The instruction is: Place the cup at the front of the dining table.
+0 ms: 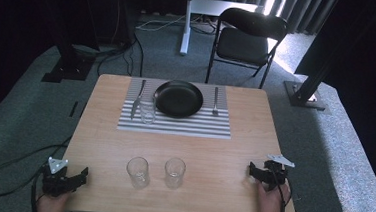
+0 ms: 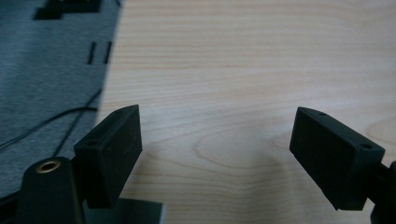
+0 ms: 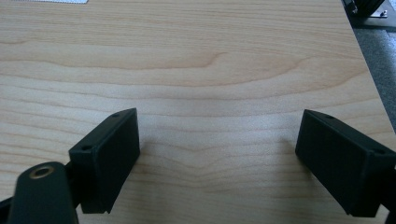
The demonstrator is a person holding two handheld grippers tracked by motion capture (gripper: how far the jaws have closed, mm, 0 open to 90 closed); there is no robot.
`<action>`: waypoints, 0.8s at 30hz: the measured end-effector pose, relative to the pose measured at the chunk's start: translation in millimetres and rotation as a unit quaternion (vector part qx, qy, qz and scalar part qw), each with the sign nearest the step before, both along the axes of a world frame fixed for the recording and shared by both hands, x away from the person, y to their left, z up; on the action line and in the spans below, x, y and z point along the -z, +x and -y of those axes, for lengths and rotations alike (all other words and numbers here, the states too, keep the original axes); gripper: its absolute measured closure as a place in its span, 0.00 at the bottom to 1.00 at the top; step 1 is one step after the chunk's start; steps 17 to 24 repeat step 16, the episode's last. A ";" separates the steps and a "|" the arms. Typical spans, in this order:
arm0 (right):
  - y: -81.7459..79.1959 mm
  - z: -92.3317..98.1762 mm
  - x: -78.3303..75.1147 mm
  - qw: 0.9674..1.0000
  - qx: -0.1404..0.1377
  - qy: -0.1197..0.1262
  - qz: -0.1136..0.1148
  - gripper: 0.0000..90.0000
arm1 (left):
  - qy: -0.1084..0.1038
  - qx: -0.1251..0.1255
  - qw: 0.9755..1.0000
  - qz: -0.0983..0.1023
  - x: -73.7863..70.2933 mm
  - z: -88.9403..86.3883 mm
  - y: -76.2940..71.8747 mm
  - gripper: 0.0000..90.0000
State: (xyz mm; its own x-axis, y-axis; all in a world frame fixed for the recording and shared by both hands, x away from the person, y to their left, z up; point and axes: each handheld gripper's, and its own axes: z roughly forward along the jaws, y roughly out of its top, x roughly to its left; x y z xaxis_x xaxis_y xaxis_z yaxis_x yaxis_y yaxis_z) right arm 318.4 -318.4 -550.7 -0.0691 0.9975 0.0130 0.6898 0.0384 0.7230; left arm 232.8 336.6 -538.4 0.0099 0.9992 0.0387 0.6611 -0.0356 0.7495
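Both the left claw (image 1: 82, 173) and the right claw (image 1: 252, 171) are held wide apart, empty, over the wooden surface (image 1: 213, 153) near two glasses (image 1: 138, 171).

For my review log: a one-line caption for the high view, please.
Both grippers, left and right, open at table corners; two glasses between, place setting beyond.

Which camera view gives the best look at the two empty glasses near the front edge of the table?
The high view: the left glass and the right glass stand upright, side by side and apart, between the two grippers. The gripper views look over bare wood between open jaws.
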 end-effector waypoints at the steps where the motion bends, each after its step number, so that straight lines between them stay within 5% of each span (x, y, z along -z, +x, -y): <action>1: 0.0 0.0 0.0 1.000 0.000 0.000 0.000 0.15 | -0.009 -0.001 1.000 0.004 -0.2 -0.8 -0.4 0.20; 13: 0.0 0.0 0.0 1.000 0.000 0.000 0.000 0.15 | -0.038 -0.013 0.999 -0.003 2.0 -0.9 3.6 0.20; 24: 0.1 0.0 0.0 1.000 0.000 0.000 0.000 0.14 | -0.039 -0.015 0.999 -0.006 3.0 -1.7 4.0 0.20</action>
